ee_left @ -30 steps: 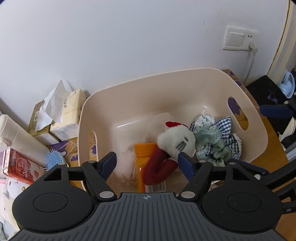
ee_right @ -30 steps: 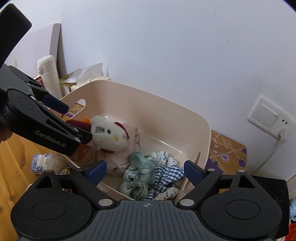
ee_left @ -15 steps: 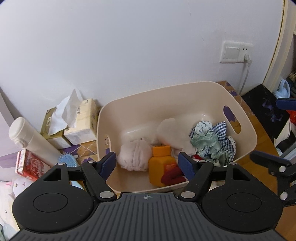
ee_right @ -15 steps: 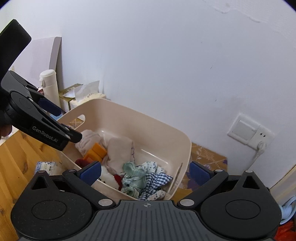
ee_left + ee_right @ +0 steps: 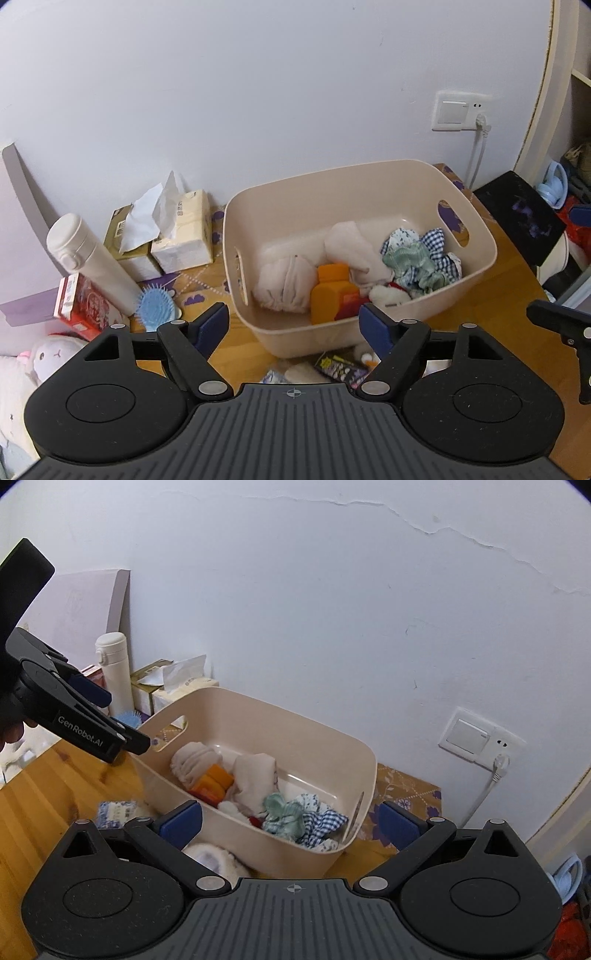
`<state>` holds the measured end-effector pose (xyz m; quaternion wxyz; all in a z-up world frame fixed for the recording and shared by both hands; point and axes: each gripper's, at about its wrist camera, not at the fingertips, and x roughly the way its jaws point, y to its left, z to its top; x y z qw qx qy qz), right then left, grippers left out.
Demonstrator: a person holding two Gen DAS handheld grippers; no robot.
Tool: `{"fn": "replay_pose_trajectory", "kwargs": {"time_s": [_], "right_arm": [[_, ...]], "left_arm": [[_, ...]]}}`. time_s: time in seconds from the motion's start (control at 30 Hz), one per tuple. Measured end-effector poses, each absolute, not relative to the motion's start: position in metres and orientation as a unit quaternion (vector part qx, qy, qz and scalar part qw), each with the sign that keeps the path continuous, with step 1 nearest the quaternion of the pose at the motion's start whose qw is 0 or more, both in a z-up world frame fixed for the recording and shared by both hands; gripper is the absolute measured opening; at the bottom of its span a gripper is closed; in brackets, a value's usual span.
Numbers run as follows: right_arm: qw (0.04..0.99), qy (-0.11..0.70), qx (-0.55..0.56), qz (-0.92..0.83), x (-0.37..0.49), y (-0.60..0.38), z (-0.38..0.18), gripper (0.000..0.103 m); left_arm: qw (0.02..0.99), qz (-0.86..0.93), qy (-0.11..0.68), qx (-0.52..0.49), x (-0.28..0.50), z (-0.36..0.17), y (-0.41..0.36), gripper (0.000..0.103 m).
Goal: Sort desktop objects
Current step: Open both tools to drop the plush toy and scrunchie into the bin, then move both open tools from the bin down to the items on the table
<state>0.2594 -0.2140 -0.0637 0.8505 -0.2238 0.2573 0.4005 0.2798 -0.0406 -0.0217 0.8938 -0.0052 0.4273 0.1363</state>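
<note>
Wooden desk (image 5: 517,273), beige bin (image 5: 476,229) by wall; left tool (image 5: 295,325), right tool (image 5: 291,821) spread wide, empty.

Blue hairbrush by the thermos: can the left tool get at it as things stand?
Probably yes. The left tool is open and empty, and the blue hairbrush lies uncovered on the desk, just left of it, with the white thermos and red box crowding its far side.

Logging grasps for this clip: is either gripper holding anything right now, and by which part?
Nothing is held. The left gripper and right gripper are both open and empty above the beige bin.
</note>
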Motion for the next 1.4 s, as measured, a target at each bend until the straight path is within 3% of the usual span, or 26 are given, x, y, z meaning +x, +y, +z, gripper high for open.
{"fn": "replay_pose_trajectory", "kwargs": {"time_s": [0.7, 1.4], "right_arm": [[0.852, 0.243, -0.249, 0.392, 0.19, -0.256, -0.075, 0.103], [0.818, 0.313, -0.252, 0.412, 0.173, -0.28, -0.145, 0.103]], "left_arm": [[0.905, 0.109, 0.412, -0.001, 0.209, -0.025, -0.06, 0.08], [0.858, 0.132, 0.496, -0.022, 0.175, -0.122, -0.073, 0.081]]}}
